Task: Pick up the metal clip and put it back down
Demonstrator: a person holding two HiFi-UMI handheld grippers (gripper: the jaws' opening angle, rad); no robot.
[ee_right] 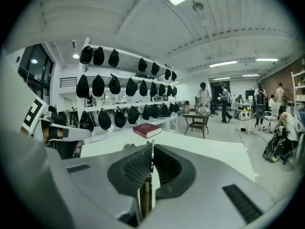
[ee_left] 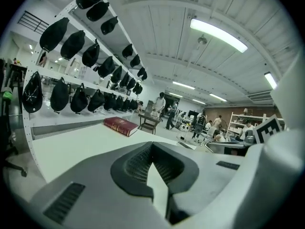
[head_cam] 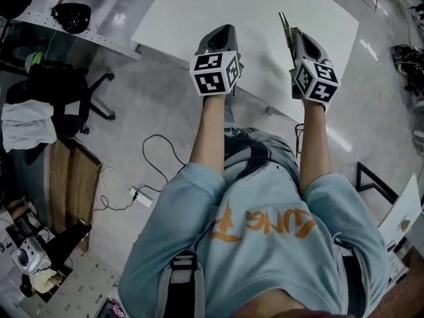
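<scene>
Both grippers are held up side by side over the near edge of the white table (head_cam: 252,5). My right gripper (head_cam: 292,33) is shut on the metal clip (head_cam: 283,20), a thin shiny strip that sticks out past its tip. In the right gripper view the clip (ee_right: 145,194) stands edge-on between the ribbed pads of the right gripper (ee_right: 152,148). My left gripper (head_cam: 226,30) is to its left, apart from the clip. In the left gripper view the left gripper (ee_left: 152,146) has its tips together and holds nothing.
A red book (ee_right: 147,130) lies further along the table, also seen as the red book (ee_left: 120,126). Shelves of black caps (ee_right: 114,87) line the wall beyond. An office chair (head_cam: 73,95) and a power strip (head_cam: 140,196) with cable are on the floor at left. People stand in the distance.
</scene>
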